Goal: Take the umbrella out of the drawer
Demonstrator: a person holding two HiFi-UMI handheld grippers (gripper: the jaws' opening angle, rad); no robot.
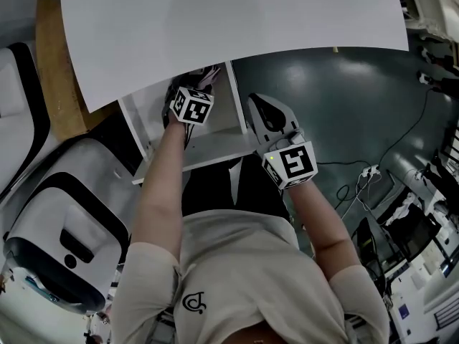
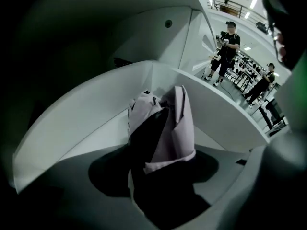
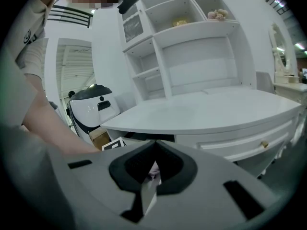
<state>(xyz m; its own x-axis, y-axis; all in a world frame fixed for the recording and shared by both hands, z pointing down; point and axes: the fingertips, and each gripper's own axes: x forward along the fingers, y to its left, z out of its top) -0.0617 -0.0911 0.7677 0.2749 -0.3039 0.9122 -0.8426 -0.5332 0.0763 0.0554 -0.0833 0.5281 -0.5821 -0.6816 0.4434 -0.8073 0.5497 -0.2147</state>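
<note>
The folded umbrella [image 2: 172, 123], pale lilac with black parts, lies in the open white drawer [image 2: 96, 123] under the desk top. My left gripper [image 2: 158, 176] reaches down into the drawer; its jaws stand wide around the umbrella's near end, with the dark pads against it. From the head view, the left gripper [image 1: 195, 92] is inside the drawer [image 1: 215, 149], and a bit of the umbrella [image 1: 208, 75] shows beyond the marker cube. My right gripper [image 1: 264, 113] hangs beside the drawer's right corner. In its own view the right gripper [image 3: 152, 169] is shut on nothing.
The white desk top [image 1: 237, 27] overhangs the drawer. A white machine with black trim [image 1: 64, 221] stands to the left, next to a wooden panel [image 1: 57, 70]. Cables [image 1: 358, 178] lie on the dark floor at right. White shelves [image 3: 192, 47] rise behind the desk. People [image 2: 229, 47] stand far off.
</note>
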